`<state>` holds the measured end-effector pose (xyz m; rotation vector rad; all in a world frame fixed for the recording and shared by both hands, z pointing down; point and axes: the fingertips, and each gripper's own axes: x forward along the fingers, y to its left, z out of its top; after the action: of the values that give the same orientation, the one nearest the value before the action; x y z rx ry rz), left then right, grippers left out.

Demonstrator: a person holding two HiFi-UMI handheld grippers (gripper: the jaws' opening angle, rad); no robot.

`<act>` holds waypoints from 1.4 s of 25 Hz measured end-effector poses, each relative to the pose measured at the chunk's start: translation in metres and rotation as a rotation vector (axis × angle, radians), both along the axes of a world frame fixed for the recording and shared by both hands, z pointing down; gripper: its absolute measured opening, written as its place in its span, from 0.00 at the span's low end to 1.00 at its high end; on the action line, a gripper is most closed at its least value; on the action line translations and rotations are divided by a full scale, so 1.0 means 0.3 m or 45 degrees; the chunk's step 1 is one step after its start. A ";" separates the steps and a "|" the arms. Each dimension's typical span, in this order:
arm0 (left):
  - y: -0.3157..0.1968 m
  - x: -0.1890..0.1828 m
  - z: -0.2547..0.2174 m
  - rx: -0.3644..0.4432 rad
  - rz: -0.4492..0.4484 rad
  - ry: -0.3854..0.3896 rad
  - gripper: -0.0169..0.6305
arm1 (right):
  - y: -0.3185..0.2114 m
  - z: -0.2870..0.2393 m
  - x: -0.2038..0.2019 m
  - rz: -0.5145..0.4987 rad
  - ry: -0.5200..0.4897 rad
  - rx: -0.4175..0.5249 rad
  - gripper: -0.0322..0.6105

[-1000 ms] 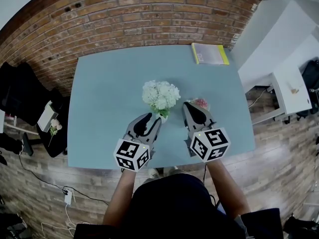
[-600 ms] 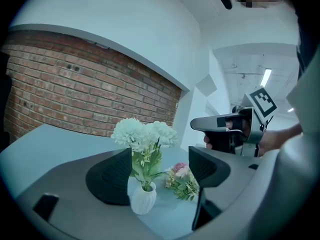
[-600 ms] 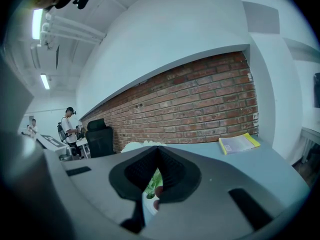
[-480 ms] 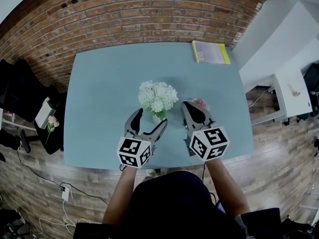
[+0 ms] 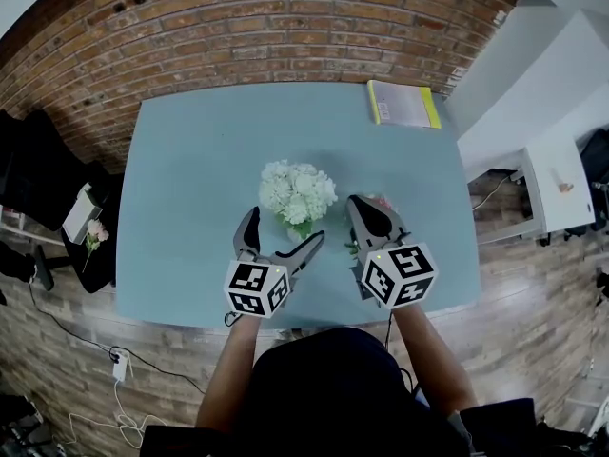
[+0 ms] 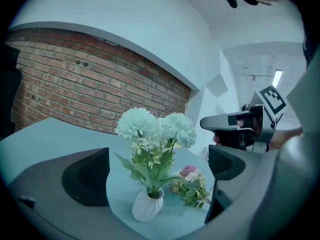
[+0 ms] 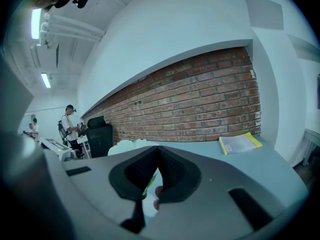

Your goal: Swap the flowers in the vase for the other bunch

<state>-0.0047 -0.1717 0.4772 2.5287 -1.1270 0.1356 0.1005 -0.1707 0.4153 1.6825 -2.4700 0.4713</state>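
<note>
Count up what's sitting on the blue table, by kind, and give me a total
Vase: 1
Flower bunches: 2, white bunch in the vase, pink bunch lying beside it
Yellow booklet: 1
Total: 4

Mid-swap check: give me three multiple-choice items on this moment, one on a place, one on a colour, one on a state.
1. Where does the pink bunch lie?
A. On the table, right of the vase
B. Inside the vase
C. On a shelf

2. What colour are the flowers in the vase?
A. Red
B. White
C. Purple

3. How is the left gripper?
A. Shut on the vase
B. Open
C. Shut on stems

Key:
1 A: the pink bunch lies flat on the table beside the vase.
2 B: white blooms top the stems.
3 B: its jaws have just been opening and stand wide, the vase framed between them, untouched.
</note>
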 end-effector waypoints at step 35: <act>-0.143 0.128 0.103 -0.048 0.085 -0.115 0.95 | -0.088 0.128 0.134 0.056 -0.003 -0.122 0.07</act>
<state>0.0337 -0.2147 0.5081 2.5502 -1.0633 0.2888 0.1406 -0.1972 0.4537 1.7029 -2.3750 0.5872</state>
